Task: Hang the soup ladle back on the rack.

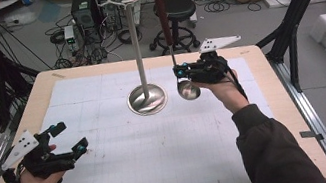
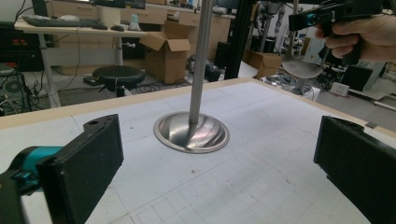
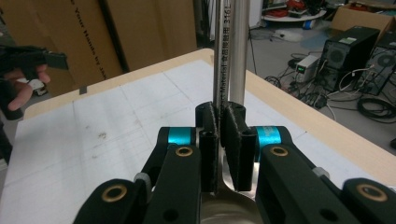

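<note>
The right gripper is clamped on the steel shank of a wooden-handled metal ladle, held upright above the table, just right of the tall steel stand with round base. The left gripper hovers with jaws spread, holding nothing.

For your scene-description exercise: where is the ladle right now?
In the high view, the ladle is held upright off the table in the right gripper, right of the metal stand, bowl down.
</note>
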A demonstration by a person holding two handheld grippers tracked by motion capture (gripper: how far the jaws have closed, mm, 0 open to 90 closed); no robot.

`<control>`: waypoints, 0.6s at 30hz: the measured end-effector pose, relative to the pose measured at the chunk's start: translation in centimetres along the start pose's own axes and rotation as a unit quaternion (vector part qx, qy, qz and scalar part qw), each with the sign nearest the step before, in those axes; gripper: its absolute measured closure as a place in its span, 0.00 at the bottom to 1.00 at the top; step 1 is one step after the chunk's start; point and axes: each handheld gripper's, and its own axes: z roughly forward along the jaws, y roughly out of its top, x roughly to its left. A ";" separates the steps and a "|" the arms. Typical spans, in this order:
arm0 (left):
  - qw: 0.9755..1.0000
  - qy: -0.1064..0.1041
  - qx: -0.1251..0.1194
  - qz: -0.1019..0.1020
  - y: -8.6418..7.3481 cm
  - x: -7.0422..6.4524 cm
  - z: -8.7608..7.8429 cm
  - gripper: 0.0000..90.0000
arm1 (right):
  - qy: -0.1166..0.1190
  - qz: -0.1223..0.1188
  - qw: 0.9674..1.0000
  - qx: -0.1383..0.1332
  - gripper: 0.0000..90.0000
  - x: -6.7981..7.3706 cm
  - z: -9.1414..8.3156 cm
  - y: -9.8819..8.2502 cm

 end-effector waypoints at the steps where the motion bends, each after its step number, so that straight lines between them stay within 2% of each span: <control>1: 1.000 0.000 0.001 0.000 0.0 0.0 0.0 0.02 | -0.001 0.000 1.000 0.001 0.94 -0.1 0.1 0.0; 10: 1.000 0.003 -0.001 0.001 0.1 0.1 -0.4 0.02 | -0.008 0.009 1.000 0.001 0.94 -0.8 0.8 0.4; 12: 1.000 0.003 -0.002 -0.001 0.0 0.2 -0.4 0.02 | -0.005 0.006 1.000 0.001 0.94 -0.9 0.9 0.6; 15: 1.000 0.006 0.000 -0.004 -0.2 0.3 -0.4 0.02 | 0.004 0.018 1.000 -0.004 0.94 -0.8 1.1 0.7; 18: 1.000 0.007 0.001 -0.006 -0.2 0.3 -0.4 0.02 | 0.005 0.009 1.000 -0.001 0.94 -0.7 1.2 0.8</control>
